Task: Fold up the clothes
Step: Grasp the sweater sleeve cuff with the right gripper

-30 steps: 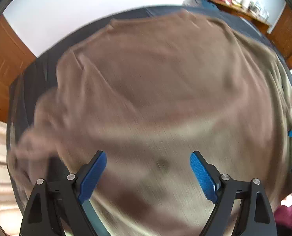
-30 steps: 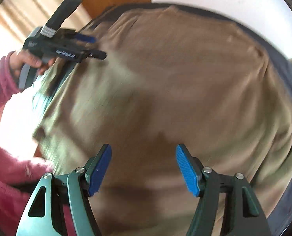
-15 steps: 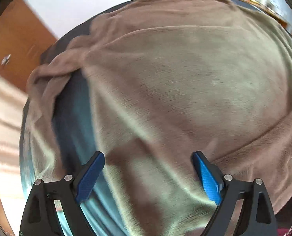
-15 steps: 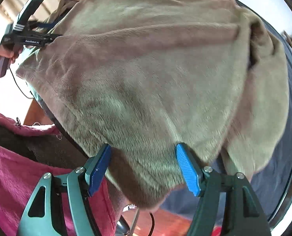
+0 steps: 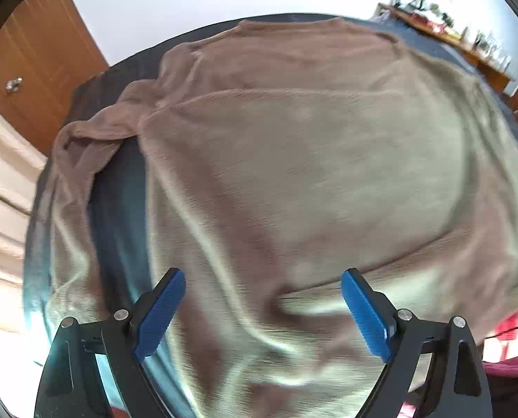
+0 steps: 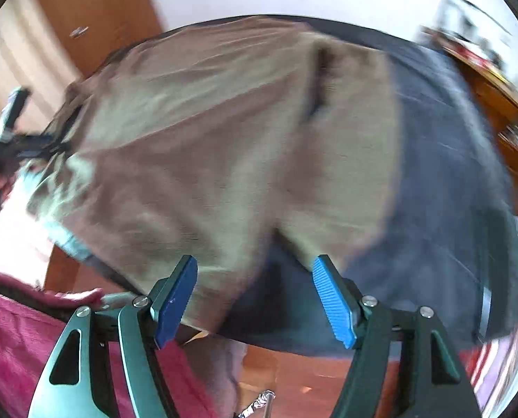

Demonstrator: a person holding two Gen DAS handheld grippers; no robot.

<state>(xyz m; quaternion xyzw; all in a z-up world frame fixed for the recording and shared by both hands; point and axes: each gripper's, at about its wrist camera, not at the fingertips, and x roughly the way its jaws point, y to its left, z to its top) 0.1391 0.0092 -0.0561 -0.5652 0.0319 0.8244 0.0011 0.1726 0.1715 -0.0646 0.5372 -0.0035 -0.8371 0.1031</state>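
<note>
Left wrist view shows the brown sweater (image 5: 293, 160) spread flat on the dark table (image 5: 119, 188), one sleeve (image 5: 84, 139) bunched at far left. Both tools have swung outward since a moment ago: the left gripper (image 5: 262, 310) over the near hem, the right gripper (image 6: 255, 299) over the right sleeve's end, both apart and empty, probably lining up the first fold.

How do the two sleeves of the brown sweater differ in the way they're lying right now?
The left sleeve lies out beside the sweater's body, a strip of dark table cover showing between them; the right sleeve lies right against the body. The left sleeve is twisted and bunched near the shoulder; the right sleeve looks smoother, with one dark crease. Both are the same brown fleece, resting on the cover, and neither is folded in.
</note>
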